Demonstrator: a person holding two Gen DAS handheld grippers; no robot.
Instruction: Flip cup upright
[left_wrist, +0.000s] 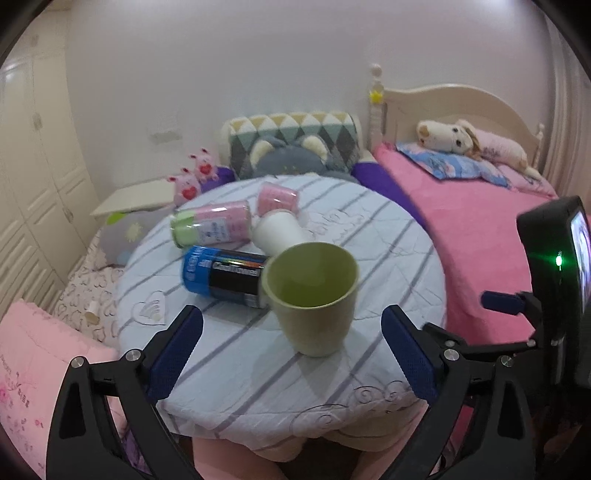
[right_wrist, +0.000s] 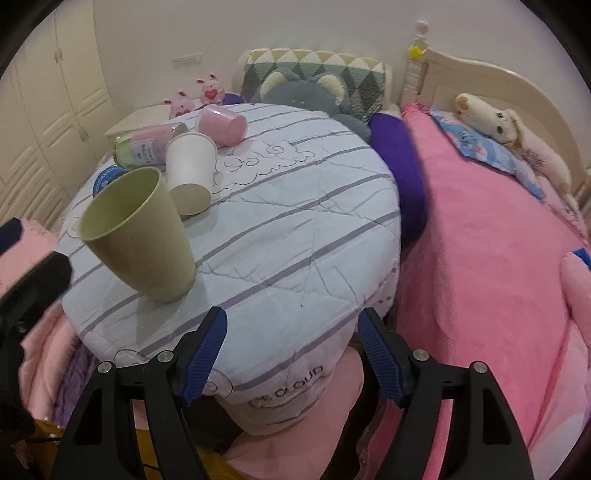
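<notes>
Standing mouth-up just ahead of the left gripper, between its spread, empty fingers: olive-green plastic cup on the striped round table. Right gripper likewise agape, holding nothing (cup ahead-left). Flip apparently done; next, likely only backing away without nudging.

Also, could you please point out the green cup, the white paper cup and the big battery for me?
green cup (left_wrist: 314, 325), left wrist view, on its outer wall below the rim.
white paper cup (right_wrist: 190, 158), right wrist view, on its side wall.
big battery (left_wrist: 229, 282), left wrist view, on its black midsection.
</notes>
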